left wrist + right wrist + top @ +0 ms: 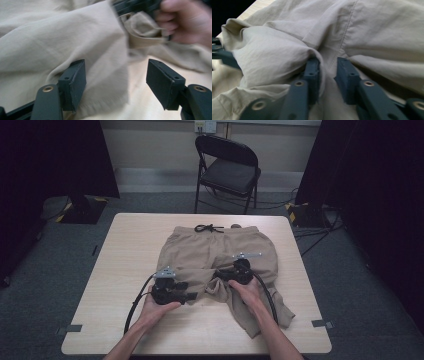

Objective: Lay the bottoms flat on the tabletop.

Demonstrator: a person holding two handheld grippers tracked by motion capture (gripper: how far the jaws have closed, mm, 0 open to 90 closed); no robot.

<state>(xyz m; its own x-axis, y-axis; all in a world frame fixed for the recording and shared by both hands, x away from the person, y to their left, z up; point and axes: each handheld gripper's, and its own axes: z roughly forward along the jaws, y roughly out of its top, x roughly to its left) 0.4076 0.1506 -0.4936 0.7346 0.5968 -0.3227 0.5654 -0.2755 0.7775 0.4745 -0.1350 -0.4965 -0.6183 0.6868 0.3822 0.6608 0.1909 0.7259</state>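
Observation:
Beige trousers [220, 247] with a black drawstring [209, 228] lie on the wooden table [130, 250], waistband at the far side, one leg bunched towards the near right. My right gripper [216, 276] sits at the crotch area. In the right gripper view, the right gripper [328, 72] is shut on a raised fold of the cloth [374, 30]. My left gripper [192, 296] lies just left of that fold, pointing right. It stands open [116, 80], with a loose fabric edge [110, 75] hanging between the jaws against the left one. The other hand [185, 22] shows beyond it.
A black folding chair [227, 167] stands behind the table. Dark curtains flank both sides, with cables on the floor at the right. Bare tabletop stretches to the left [115, 270] and along the near edge [200, 335]. Tape marks [70, 329] sit at the near corners.

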